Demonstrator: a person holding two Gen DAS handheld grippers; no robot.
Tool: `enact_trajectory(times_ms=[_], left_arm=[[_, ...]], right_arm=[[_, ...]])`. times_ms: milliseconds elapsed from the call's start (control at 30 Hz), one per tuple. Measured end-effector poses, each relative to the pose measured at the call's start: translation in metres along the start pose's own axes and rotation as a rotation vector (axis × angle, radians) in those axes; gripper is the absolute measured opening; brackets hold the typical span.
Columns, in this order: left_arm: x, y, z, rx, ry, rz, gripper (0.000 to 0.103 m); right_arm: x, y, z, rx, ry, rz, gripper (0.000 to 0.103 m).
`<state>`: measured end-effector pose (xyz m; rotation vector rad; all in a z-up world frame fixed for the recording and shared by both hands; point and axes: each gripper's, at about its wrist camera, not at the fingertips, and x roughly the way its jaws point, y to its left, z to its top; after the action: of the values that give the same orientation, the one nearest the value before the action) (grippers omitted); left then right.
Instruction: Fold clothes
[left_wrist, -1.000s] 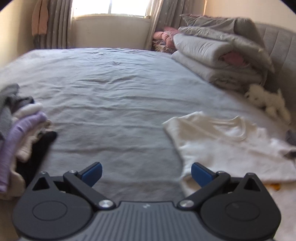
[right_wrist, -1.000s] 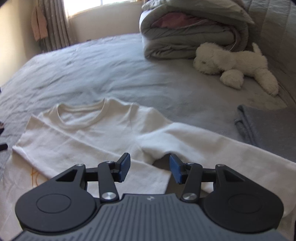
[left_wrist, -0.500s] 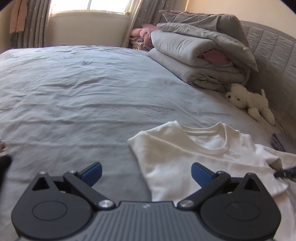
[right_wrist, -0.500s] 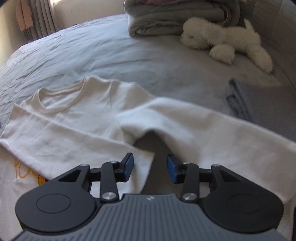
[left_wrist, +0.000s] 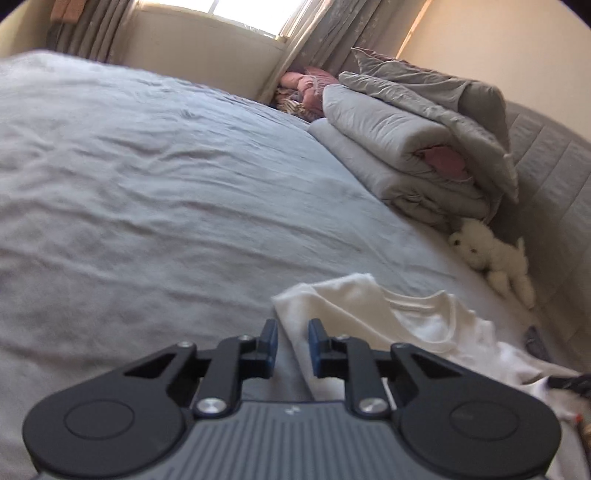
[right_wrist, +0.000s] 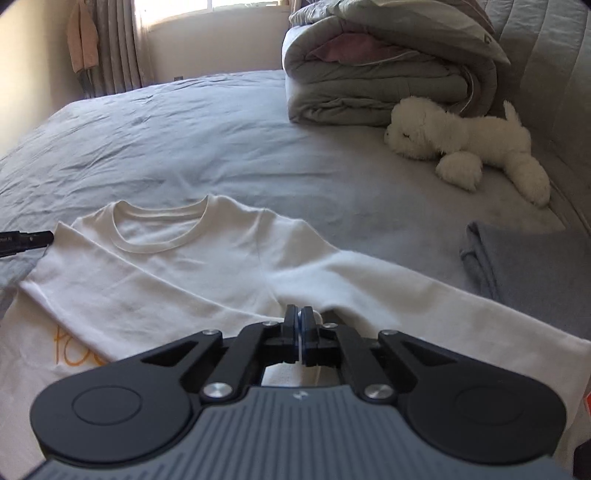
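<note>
**Mia:** It's a bedroom. The big grey bed (right_wrist: 207, 140) holds everything, and there's a bright window far back. What's closest to us?

**Sam:** The two tools. The right tool (right_wrist: 298, 326) is pressed together and pinching a bit of the white shirt (right_wrist: 177, 273), near where the long sleeve (right_wrist: 424, 310) meets the body. The left tool (left_wrist: 291, 341) is only a little bit spread, with the shirt's folded side edge right between its fingers. It isn't squeezing yet, I think.

**Mia:** Where is the shirt?

**Sam:** Flat on the bed's near side, neck hole pointing away. One sleeve is already laid across the front. The other sleeve sticks out to the right, toward a folded grey cloth (right_wrist: 532, 266).

**Mia:** So which step is this?

**Sam:** Looks like folding a side in. Next, the left tool would need to close on its edge, then both lift together and keep the cloth smooth.

**Mia:** And farther back?

**Sam:** A white toy dog (right_wrist: 465, 144), then a pile of grey blankets (right_wrist: 388, 77).
</note>
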<state>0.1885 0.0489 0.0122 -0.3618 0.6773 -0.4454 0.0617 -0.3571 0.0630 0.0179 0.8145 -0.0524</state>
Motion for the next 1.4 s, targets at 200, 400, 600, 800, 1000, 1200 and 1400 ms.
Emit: enact_trajectory(times_ms=[200, 400, 600, 800, 1000, 1200, 1400], left_arm=[[0.003, -0.016, -0.007, 0.061, -0.001, 0.034, 0.069], [0.004, -0.020, -0.012, 0.103, -0.010, 0.076, 0.068], [-0.006, -0.021, -0.010, 0.097, -0.017, 0.109, 0.075], [-0.032, -0.024, -0.007, 0.103, -0.007, 0.163, 0.087], [-0.083, -0.038, -0.018, 0.168, -0.020, 0.248, 0.097], [-0.104, -0.033, -0.044, 0.146, -0.034, 0.341, 0.102], [-0.091, -0.030, -0.047, 0.121, 0.003, 0.369, 0.102]], right_arm=[[0.011, -0.009, -0.006, 0.055, 0.067, 0.001, 0.029], [0.014, 0.004, -0.013, 0.066, 0.116, 0.033, 0.034], [-0.009, 0.008, -0.007, 0.034, 0.015, -0.015, 0.002], [-0.039, 0.008, -0.004, 0.091, -0.058, 0.061, 0.002], [-0.041, 0.005, -0.007, 0.132, -0.049, 0.067, 0.003], [-0.031, 0.007, -0.019, 0.132, 0.002, 0.030, 0.042], [-0.033, 0.036, -0.028, -0.087, -0.046, -0.011, 0.051]])
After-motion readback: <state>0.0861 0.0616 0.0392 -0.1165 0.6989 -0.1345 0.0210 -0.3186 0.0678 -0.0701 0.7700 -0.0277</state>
